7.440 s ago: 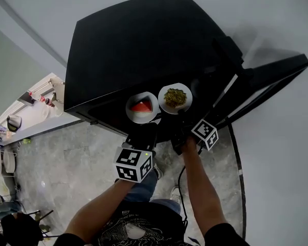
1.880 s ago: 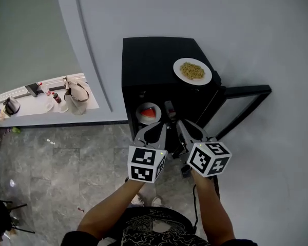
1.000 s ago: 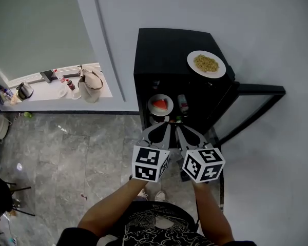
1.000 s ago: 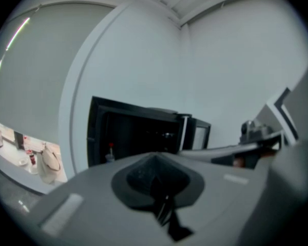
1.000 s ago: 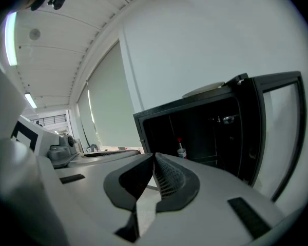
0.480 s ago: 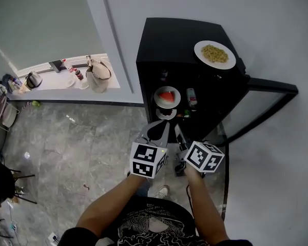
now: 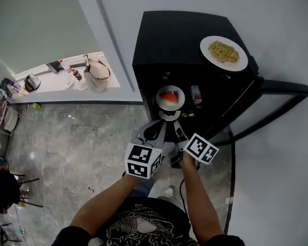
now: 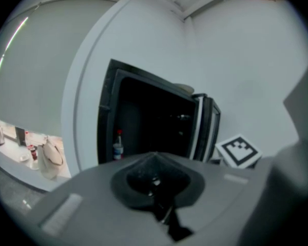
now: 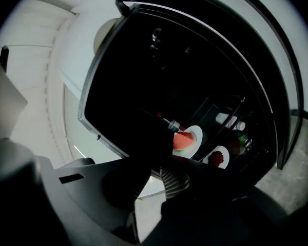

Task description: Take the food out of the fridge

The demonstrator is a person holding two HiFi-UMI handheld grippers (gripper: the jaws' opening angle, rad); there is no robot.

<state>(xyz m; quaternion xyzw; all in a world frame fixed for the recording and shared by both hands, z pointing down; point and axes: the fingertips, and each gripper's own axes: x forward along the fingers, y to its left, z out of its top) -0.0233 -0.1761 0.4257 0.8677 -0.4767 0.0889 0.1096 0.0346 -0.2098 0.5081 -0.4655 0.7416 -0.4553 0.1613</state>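
The black fridge [image 7: 179,35] stands with its door [image 7: 269,106] swung out to the right. A plate of greenish-yellow food [image 7: 224,52] rests on its top. Inside, a white plate with a watermelon slice [image 7: 170,97] [image 9: 187,140] sits on a shelf, and a plate of red berries [image 9: 216,158] sits just below it. My left gripper [image 7: 155,132] [image 8: 154,158] is shut and empty, in front of the opening. Beside it my right gripper [image 7: 175,133] [image 9: 156,181] is rolled over; its jaws are opening a little, with nothing between them.
Bottles [image 7: 196,95] [image 8: 118,146] stand on the fridge shelves. A counter with a handbag [image 7: 95,73] and a kettle lies behind the wall corner at the left. Grey marble floor [image 7: 82,137] spreads in front of the fridge.
Both grippers have dropped lower in front of the fridge opening. The right gripper has rolled, so its marker cube now shows a different face.
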